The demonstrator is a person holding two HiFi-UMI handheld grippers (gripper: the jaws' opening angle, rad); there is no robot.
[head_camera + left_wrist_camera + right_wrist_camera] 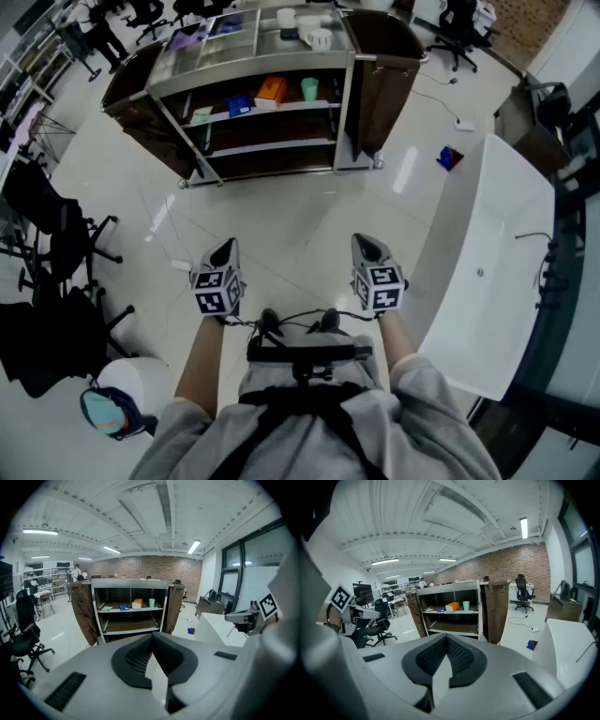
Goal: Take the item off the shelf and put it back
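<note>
**Step:** approach; nothing taken yet.

**Left tongs** (151,638): closed, empty.

**Right tongs** (445,638): closed, empty. Both are held low before the person, well apart from the shelf (347,94).

**Items:** orange box (271,90), green cup (309,89) and blue pack (239,105), all on the board under the top tray (187,66). Which one the task means cannot be told.

**Next move, as judged:** cross the floor to the shelf, open one pair of tongs, and line it up on the chosen item.

**Views:** only the head view shows the top tray's contents and the floor between person and shelf. Only the gripper views show the shelf front-on, with a brick wall (150,566) behind.
</note>
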